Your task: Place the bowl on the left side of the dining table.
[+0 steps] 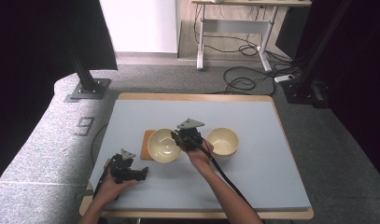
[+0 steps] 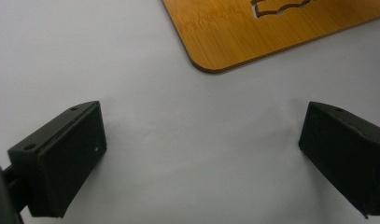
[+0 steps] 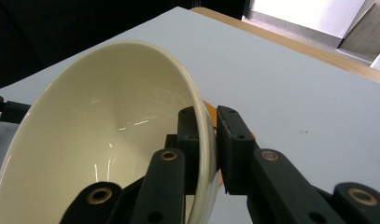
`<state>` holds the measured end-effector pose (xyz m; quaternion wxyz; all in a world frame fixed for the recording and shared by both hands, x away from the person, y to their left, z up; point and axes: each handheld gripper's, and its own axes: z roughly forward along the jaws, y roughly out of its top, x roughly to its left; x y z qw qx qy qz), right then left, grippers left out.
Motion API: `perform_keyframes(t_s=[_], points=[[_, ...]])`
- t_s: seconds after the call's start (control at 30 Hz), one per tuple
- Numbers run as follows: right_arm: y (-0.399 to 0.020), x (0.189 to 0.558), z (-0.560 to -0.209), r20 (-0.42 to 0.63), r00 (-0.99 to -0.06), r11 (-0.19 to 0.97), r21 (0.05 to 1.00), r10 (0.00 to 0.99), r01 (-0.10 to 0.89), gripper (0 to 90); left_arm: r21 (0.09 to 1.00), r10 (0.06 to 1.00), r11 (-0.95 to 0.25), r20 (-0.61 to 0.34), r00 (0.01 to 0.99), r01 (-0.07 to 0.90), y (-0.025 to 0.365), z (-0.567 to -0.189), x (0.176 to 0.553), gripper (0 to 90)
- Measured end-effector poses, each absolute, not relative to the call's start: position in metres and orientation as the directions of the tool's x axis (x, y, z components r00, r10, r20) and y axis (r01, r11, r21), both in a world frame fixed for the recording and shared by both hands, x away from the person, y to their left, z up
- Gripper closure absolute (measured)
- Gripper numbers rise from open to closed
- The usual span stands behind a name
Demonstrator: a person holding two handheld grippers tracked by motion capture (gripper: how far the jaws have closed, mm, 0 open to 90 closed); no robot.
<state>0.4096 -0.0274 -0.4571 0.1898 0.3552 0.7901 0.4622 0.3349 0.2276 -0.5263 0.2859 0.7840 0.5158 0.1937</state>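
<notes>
Two cream bowls: one bowl (image 1: 164, 145) over the single wooden mat (image 1: 147, 145), rim clamped by the right gripper (image 1: 180, 138), the second bowl (image 1: 222, 141) just right of it; left gripper (image 1: 142, 172) jaws apart, resting on the grey table (image 1: 253, 177).

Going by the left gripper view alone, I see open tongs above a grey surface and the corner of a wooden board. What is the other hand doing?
Observer: The right tongs are shut on the rim of a cream bowl.
Operator: Where is that bowl?
Observer: Over the wooden board, covering its right part in the high view.
Operator: Any other dishes?
Observer: A second bowl stands on the table, right of the held one.
</notes>
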Motion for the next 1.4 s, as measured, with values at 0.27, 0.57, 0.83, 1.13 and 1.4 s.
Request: perform_keyframes(t_s=[0.27, 0.57, 0.83, 1.13, 1.4], points=[[-0.022, 0.415, -0.46, 0.023, -0.67, 0.332, 0.856, 0.742, 0.396, 80.1, 0.648, 0.919, -0.307, 0.012, 0.393, 0.697, 0.227, -0.526, 0.335, 0.9], [-0.013, 0.424, -0.467, 0.04, -0.666, 0.321, 0.853, 0.745, 0.41, 80.2, 0.647, 0.919, -0.307, 0.011, 0.394, 0.698, 0.228, -0.526, 0.335, 0.8], [-0.003, 0.426, -0.477, 0.04, -0.675, 0.331, 0.849, 0.737, 0.412, 80.2, 0.648, 0.919, -0.308, 0.012, 0.394, 0.697, 0.228, -0.526, 0.335, 0.8], [-0.005, 0.43, -0.475, 0.042, -0.669, 0.324, 0.851, 0.742, 0.413, 80.2, 0.647, 0.919, -0.308, 0.012, 0.394, 0.697, 0.228, -0.526, 0.335, 0.9], [0.0, 0.433, -0.474, 0.037, -0.668, 0.325, 0.853, 0.743, 0.409, 80.2, 0.647, 0.919, -0.308, 0.011, 0.395, 0.698, 0.228, -0.526, 0.335, 0.9]])
